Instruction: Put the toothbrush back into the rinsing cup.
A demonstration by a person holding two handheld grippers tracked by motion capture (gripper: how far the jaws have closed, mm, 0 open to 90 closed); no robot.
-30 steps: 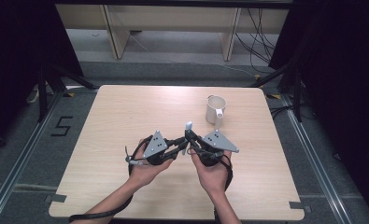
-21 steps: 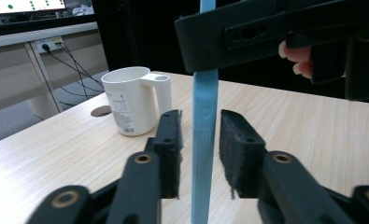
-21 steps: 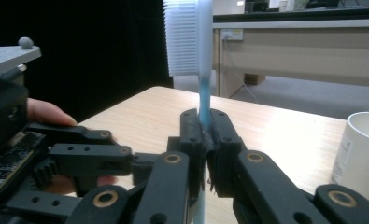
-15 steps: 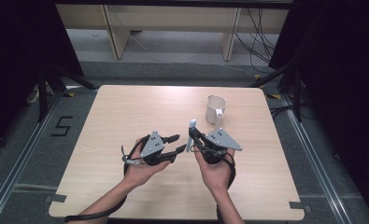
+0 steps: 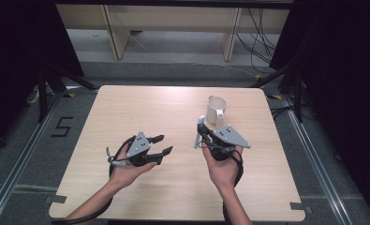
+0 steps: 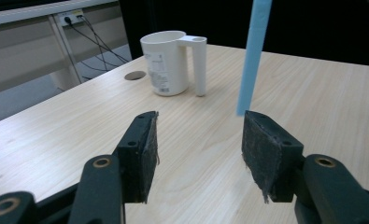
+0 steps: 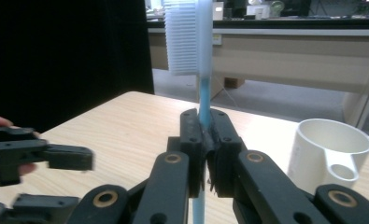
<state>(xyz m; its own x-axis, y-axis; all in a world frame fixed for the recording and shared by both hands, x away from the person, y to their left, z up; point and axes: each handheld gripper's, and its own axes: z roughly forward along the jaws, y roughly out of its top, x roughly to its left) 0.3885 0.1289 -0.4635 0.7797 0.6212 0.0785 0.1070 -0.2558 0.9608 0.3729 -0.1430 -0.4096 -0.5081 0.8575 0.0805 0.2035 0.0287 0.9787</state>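
A light blue toothbrush [image 5: 198,131] is held clamped by its handle between the closed jaws of the right gripper [image 5: 206,137], its white-bristled head raised above the jaws, as seen in the right gripper view [image 7: 198,37]. The brush stands roughly upright over the pale wooden surface [image 5: 126,108], tilted slightly in the high view. In the left gripper view, the lower end of the blue handle [image 6: 252,56] is seen hanging just beyond the far tip of one pad [image 6: 261,149], apart from it.

The left gripper [image 5: 159,145] is held with its jaws spread wide and nothing between them, above the surface and well apart from the right gripper. Half a second earlier the two grippers were close together near the middle of the surface, and a second ago they were almost touching at the brush; since then the left hand [image 5: 126,171] has been drawn back toward the left and the right hand [image 5: 222,166] has been carried to the right, taking the toothbrush with it.

A white plastic measuring cup [image 5: 216,109] with a side handle is seen standing upright on the surface just beyond the right gripper, unmoved across the frames. The cup is also shown in the left gripper view [image 6: 168,63] and in the right gripper view [image 7: 329,154], open mouth upward.
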